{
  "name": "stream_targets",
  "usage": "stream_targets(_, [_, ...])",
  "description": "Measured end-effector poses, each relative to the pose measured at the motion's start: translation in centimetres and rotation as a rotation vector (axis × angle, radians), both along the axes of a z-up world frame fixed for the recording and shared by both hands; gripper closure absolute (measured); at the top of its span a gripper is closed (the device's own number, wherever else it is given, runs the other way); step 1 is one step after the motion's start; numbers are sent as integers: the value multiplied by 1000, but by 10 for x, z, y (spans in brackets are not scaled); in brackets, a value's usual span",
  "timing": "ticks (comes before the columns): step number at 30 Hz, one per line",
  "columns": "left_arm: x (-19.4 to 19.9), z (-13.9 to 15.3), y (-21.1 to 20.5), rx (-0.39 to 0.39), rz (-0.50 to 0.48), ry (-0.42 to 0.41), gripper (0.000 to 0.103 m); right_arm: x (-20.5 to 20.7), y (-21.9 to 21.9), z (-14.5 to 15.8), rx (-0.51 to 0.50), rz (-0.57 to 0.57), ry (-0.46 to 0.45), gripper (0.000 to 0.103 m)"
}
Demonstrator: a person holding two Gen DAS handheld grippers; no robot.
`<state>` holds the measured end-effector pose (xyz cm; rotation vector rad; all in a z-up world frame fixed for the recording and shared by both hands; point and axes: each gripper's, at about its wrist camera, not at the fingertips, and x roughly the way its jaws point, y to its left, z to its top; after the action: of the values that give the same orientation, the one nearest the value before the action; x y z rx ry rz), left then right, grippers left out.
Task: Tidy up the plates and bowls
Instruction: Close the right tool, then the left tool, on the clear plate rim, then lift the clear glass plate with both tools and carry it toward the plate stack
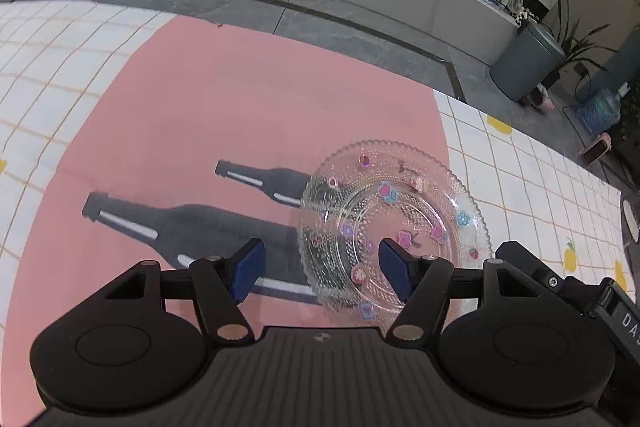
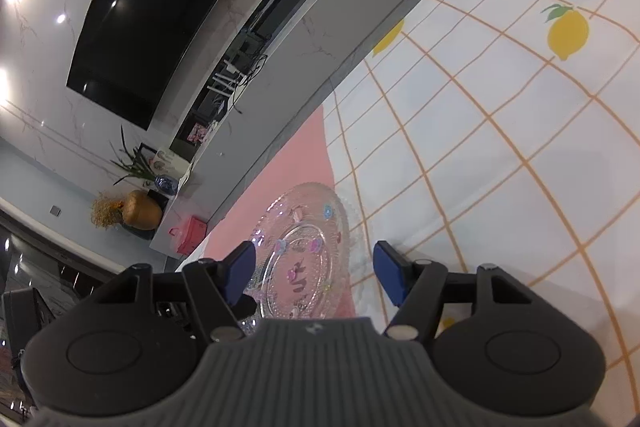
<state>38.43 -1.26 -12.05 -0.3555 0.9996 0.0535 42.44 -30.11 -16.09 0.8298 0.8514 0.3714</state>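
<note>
The clear glass plate, beaded and dotted with small coloured flower stickers, lies flat on the pink mat at that mat's right edge, in the lower right of centre of the left wrist view. Being round, it has no long axis to line up with; what matters is which part of the rim is offered.

In the left wrist view the left gripper hangs with its jaws spread wide and nothing between them. Its right blue pad sits over the plate's near half while the left pad is over the mat, so the plate lies ahead and to the right of the gripper's centre line.

In the right wrist view, the same plate appears at lower centre, directly between the parted, empty jaws of the right gripper, its near rim hidden under the gripper body. The view is steeply rolled.

By my reading the right gripper is the better aligned and nearer one. Whether either pad touches glass cannot be told.

A lemon-print checked tablecloth surrounds the mat.
</note>
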Motion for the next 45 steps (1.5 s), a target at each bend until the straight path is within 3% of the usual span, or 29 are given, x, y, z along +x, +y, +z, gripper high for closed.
stream_targets(4, [3,-1,-5,52,-56,-26,26,4,6,1,-13,37,-20,37])
stream_targets(10, [6,-4,-7,31,-107,-66,25,12,14,-1,-26,67,-38,36])
stream_targets(14, [5,-6,-12,32,-135,-90,18,17,15,-4,-12,75,-18,36])
stream_targets(18, [3,-6,-17,14,-109,-106,18,18,16,-5,-14,100,-29,38])
stream_targets(22, [0,-8,1,-134,-46,-121,18,17,4,-12,99,57,-18,42])
stream_targets(24, [-4,-12,17,-257,-21,-132,18,18,-6,-20,172,14,22,54])
stream_targets(26, [-7,-18,27,-357,-5,-134,20,21,-15,-30,199,-24,94,85])
stream_targets(28, [-9,-21,33,-404,19,-136,20,22,-24,-44,277,-38,138,99])
stream_targets(31, [-9,-22,32,-411,16,-135,20,22,-34,-53,396,-46,167,96])
stream_targets(34, [-10,-23,34,-427,39,-142,20,21,-31,-49,381,-50,173,96])
stream_targets(37, [-13,-30,47,-534,113,-149,20,23,-23,-40,308,-4,149,95])
stream_targets(39, [-15,-38,57,-611,151,-148,20,26,-22,-41,334,28,171,93])
stream_targets(42, [-13,-48,61,-754,134,-109,20,29,-22,-48,419,39,238,91])
stream_targets(43, [-11,-50,57,-759,111,-99,23,28,-21,-49,420,27,239,93])
stream_targets(45, [-9,-48,43,-678,85,-92,24,24,-17,-45,396,-1,224,93])
